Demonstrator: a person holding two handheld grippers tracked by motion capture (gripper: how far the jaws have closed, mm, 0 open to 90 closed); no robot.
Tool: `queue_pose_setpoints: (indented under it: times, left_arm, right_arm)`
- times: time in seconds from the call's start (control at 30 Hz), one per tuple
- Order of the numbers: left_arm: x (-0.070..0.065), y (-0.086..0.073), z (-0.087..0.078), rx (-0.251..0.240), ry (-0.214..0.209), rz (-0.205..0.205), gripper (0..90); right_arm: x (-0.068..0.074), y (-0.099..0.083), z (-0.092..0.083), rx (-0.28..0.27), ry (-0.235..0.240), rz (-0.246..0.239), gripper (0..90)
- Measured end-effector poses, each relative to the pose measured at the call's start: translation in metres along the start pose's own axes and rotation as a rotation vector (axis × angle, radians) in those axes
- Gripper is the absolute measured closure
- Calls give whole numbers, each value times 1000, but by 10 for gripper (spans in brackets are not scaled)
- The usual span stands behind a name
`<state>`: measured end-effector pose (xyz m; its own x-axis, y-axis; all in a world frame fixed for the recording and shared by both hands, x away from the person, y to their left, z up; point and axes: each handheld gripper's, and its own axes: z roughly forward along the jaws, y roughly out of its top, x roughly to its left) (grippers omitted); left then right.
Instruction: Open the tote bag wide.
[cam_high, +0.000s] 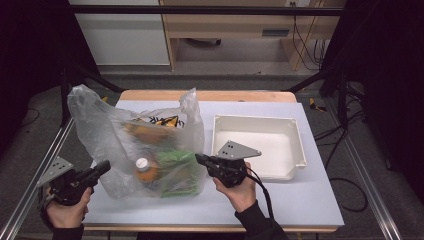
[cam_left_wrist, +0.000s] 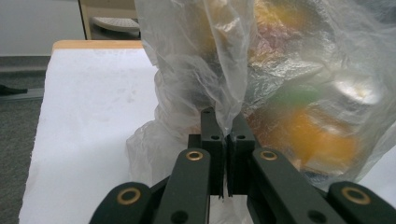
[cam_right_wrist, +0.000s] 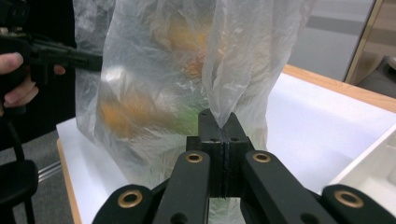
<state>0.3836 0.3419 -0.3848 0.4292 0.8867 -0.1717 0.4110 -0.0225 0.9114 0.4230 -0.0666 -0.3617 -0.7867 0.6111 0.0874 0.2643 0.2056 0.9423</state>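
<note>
High view: the left tool (cam_high: 102, 167) sits at about 8 o'clock on the worktop (cam_high: 300, 200), its jaws clamped on the left side of the plastic bag (cam_high: 135, 145). The bag stands upright between both tools. At its 3 o'clock the right tool (cam_high: 200, 159) is pressed together on the other side. The white tray (cam_high: 295, 135) lies further right.

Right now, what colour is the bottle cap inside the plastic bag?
White, on an orange bottle; the cap shows best in the high view.

A white tray (cam_high: 299, 145) sits on the table (cam_high: 300, 200), near the far wooden cabinet (cam_high: 225, 25).
</note>
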Motion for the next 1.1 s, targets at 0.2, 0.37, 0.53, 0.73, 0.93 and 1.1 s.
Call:
queue_pose_setpoints:
  times: [0.2, 0.37, 0.53, 0.73, 0.93, 1.1]
  left_arm:
    - [-4, -3, -3, 17, 9, 32, 883]
    - [-10, -10, -9, 32, 3, 53, 883]
    - [-10, -14, -12, 35, -13, 43, 883]
    - [-9, -29, -12, 71, -18, 46, 883]
    - [-6, -49, -7, 132, -20, 54, 882]
    - [-7, -53, 0, 161, -9, 65, 881]
  right_arm:
    - [4, -6, -7, 21, 10, -15, 900]
    - [6, -18, -10, 34, 18, -8, 900]
    - [6, -25, -10, 42, 35, 2, 900]
    - [7, -36, -10, 59, 52, 16, 898]
    - [6, -50, -4, 89, 63, 33, 898]
    - [3, -61, 1, 122, 49, 49, 894]
